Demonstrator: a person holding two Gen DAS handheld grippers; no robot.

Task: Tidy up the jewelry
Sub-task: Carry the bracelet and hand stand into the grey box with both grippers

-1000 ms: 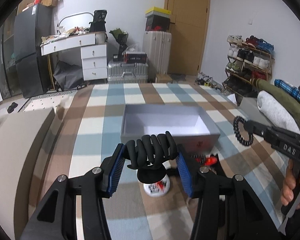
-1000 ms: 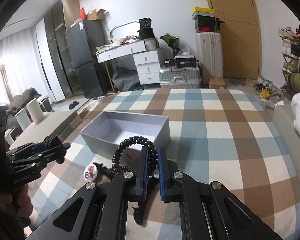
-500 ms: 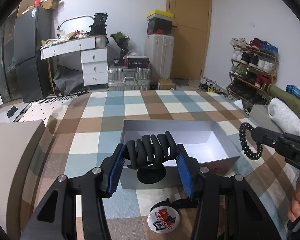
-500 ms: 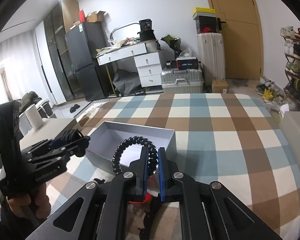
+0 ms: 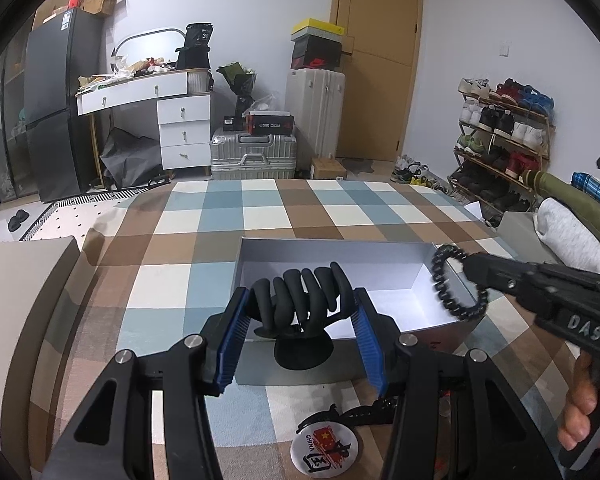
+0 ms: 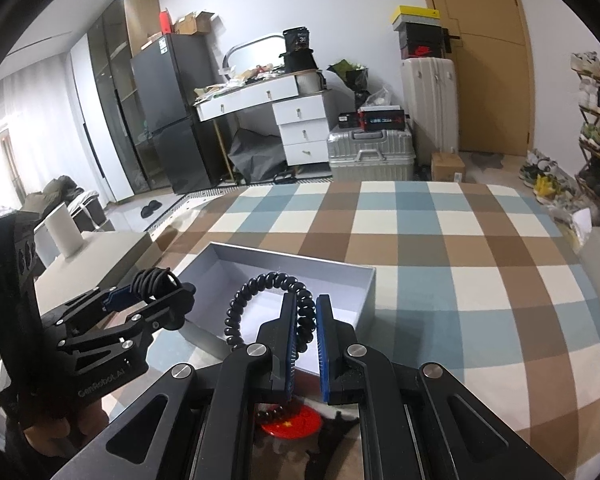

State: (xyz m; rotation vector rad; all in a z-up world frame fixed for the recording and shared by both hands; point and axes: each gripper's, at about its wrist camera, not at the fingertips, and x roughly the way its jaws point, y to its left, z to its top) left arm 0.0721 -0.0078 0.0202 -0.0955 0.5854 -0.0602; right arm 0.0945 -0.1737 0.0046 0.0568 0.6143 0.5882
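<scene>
Over the open grey box (image 5: 388,280), the left gripper (image 5: 300,332) fingers clamp a black claw clip (image 5: 304,296) lying crosswise, while the right gripper (image 6: 304,336) fingers pinch an upright black coil bracelet (image 6: 260,292).

Even indoor light, window glare at left, sharp focus, strong fisheye bending and dark corners

An open box (image 5: 380,276) sits on the checked cloth (image 5: 260,216) at centre of the left wrist view. A hair claw (image 5: 300,300) hangs over the box's near wall, at 6 o'clock of the box. A coil bracelet (image 5: 456,284) is over the box's corner at 3 o'clock. A round badge (image 5: 326,448) lies on the cloth before the box, at 6 o'clock. In the right wrist view a red disc (image 6: 296,420) lies before the box, at 6 o'clock.
</scene>
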